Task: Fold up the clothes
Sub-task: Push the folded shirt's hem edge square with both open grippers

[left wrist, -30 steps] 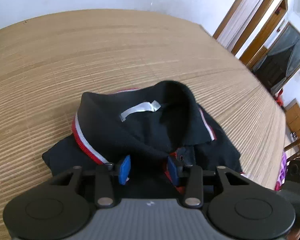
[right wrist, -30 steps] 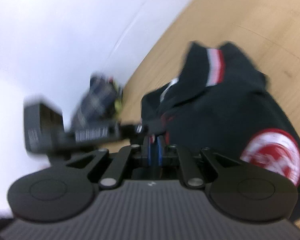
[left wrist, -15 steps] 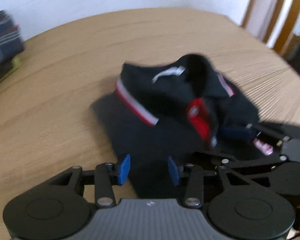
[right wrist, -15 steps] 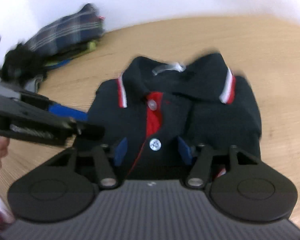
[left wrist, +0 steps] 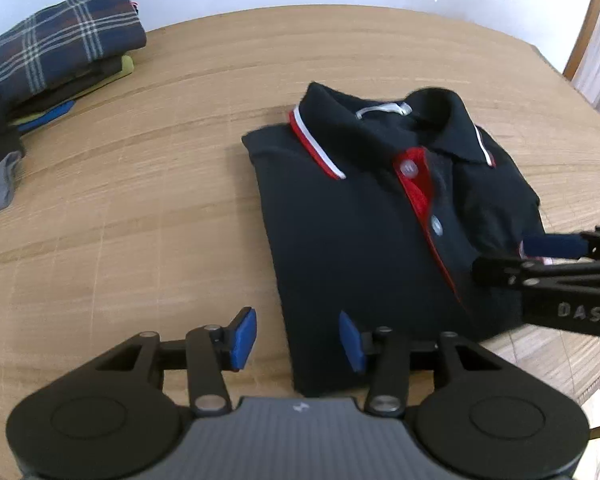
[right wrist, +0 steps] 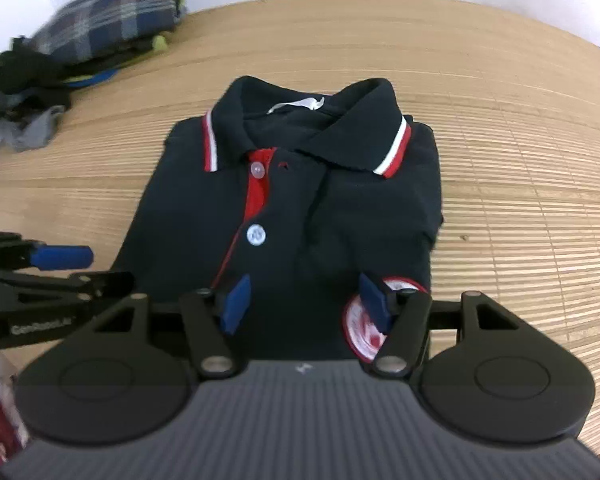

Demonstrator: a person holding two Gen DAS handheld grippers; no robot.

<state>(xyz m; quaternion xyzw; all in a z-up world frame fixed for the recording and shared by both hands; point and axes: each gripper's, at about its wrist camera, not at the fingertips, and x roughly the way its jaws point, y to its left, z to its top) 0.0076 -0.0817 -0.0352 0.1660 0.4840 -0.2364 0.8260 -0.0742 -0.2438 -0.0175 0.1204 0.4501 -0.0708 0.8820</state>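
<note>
Polo shirt (left wrist: 364,240), black with a red placket, lies folded flat on the slatted surface (left wrist: 140,208), collar on the far side from both tools. Left tool (left wrist: 298,338) hovers over the shirt's near left corner, its jaws parted with nothing gripped, having just widened a little; one blue pad is above bare surface, the other above cloth. Right tool (right wrist: 306,302) hangs over the shirt's near edge, jaws spread wide after just opening, empty, its right pad in front of a round red-and-white badge (right wrist: 360,330). Folded clothes pile (left wrist: 56,64) sits well off to the far left
</note>
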